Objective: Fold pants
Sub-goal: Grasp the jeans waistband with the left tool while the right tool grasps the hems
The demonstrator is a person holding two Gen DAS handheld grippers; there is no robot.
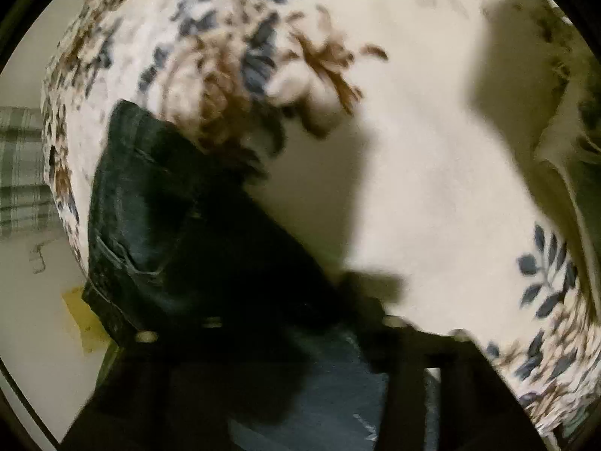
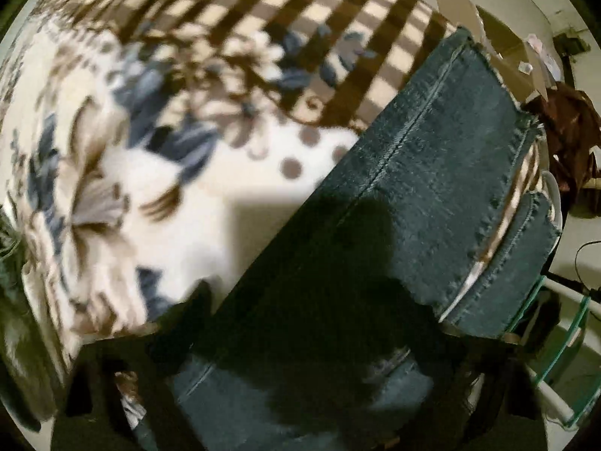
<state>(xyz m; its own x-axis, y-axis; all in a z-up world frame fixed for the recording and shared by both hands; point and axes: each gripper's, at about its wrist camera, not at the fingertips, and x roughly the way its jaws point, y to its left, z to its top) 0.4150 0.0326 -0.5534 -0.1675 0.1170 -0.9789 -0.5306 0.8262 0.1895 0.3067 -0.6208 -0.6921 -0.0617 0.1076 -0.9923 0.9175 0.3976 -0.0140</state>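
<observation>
I see dark jeans point(image 2: 432, 188) on floral blanket point(image 1: 413, 150), checked blanket point(image 2: 300, 11) behind, cardboard point(image 2: 499, 37) at far edge. Both grippers' jaws blurred; grip I cannot tell.

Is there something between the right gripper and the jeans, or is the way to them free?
Nothing visible stands in the way. The jeans already run down between the right gripper's dark fingers, over the floral blanket. Blur hides whether the fingers are closed on the denim.
</observation>
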